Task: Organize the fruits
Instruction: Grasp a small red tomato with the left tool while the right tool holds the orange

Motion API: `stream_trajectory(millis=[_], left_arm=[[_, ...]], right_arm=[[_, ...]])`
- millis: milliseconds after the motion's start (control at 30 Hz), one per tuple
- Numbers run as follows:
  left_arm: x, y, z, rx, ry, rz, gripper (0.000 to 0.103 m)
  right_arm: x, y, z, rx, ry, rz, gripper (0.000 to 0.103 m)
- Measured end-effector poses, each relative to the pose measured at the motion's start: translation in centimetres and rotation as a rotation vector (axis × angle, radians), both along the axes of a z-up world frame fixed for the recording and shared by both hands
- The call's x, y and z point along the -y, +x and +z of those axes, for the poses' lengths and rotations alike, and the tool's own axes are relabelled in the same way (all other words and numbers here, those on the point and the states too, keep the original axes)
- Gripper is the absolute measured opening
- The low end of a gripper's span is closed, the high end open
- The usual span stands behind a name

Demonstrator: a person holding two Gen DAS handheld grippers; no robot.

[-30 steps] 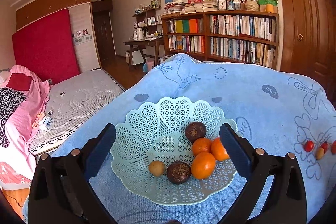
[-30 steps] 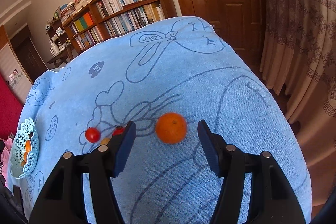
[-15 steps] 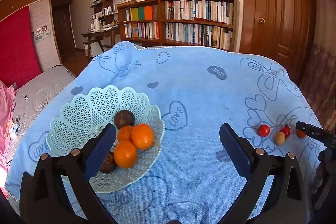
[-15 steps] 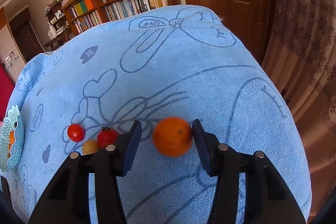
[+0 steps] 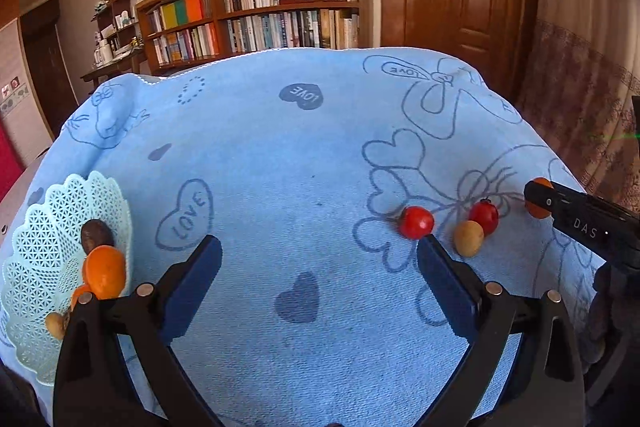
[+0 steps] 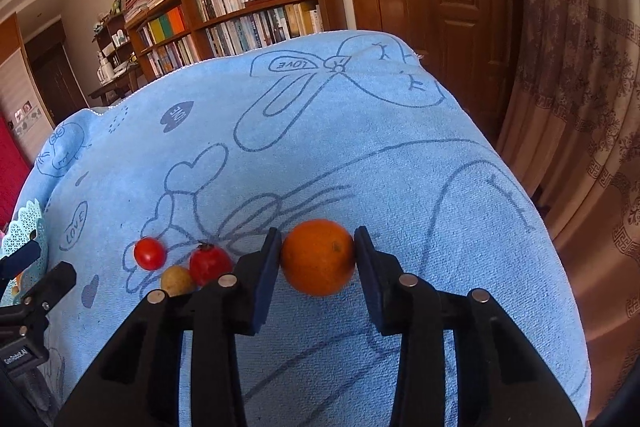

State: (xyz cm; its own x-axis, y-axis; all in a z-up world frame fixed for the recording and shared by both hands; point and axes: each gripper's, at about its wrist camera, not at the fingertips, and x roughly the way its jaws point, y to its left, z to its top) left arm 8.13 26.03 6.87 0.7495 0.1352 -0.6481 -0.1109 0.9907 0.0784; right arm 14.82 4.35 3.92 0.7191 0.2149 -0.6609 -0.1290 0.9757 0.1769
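Between the pads of the right claw [image 6: 316,257], pinching a round orange fruit [image 6: 318,257], grip looks shallow, so it could roll off the blue towel-covered desk [image 6: 360,147]; left claw [image 5: 318,259] hangs spread.

Blue towel [image 5: 280,155]: basket [image 5: 48,307], tomatoes [image 5: 416,222], orange [image 6: 318,257].

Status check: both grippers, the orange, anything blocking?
Right gripper fingers closed on the orange, which sits on the blue cloth. Left gripper open, empty. Basket far left; path looks clear.
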Motion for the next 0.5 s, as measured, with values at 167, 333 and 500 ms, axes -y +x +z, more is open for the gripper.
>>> stream_trajectory(millis=[167,333,500], left_arm=[[2.3,2.1,-0.9,-0.034,-0.021,-0.089,0.087],[3.7,4.3,-2.3,-0.091,-0.061,-0.149,0.075],[4.1,5.8,-3.3,-0.128,-0.087,-0.159,0.061]], right_arm=[[0.0,-0.2,-0.1,-0.004,0.024,0.008,0.038],[-0.2,-0.4,-0.1,0.001,0.031,0.022,0.038],[0.0,-0.4,-0.1,0.000,0.043,0.020,0.038]])
